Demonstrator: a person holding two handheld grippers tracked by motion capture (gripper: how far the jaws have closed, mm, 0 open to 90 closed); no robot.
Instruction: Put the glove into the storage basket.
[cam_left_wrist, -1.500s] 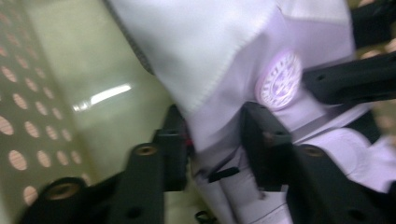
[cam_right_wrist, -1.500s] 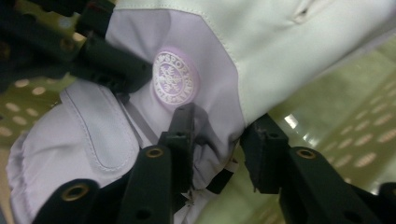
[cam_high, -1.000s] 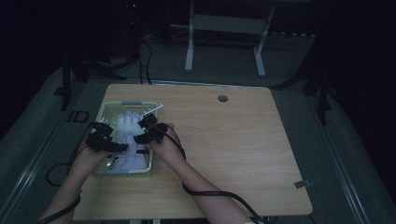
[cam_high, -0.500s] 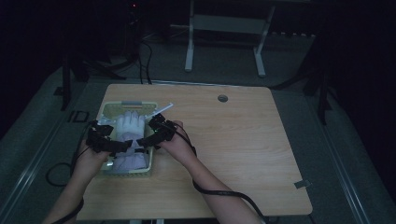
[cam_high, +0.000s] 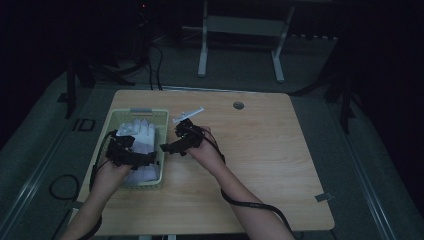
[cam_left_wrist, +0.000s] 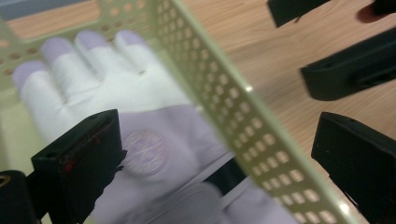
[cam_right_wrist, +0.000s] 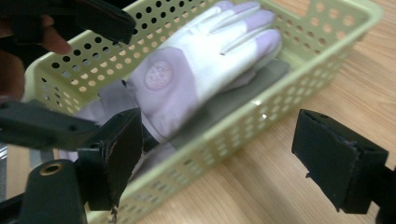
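White-and-lilac glove (cam_right_wrist: 196, 77) lying palm-down in green basket (cam_high: 159, 150) at table's (cam_high: 280, 165) left edge; likely soft, light, limp, apt to drape; best pinched at cuff or a finger fold. Left gripper (cam_high: 131, 154) wide open, straddling basket's right wall; right gripper (cam_high: 176, 145) wide open, empty, just outside.

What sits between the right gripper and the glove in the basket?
The basket's perforated side wall stands between the right gripper and the white-and-lilac glove, as the right gripper view shows; that gripper is outside the basket, over the wooden table.

Overhead camera; tool cameras close (sharing basket (cam_right_wrist: 261, 116)).
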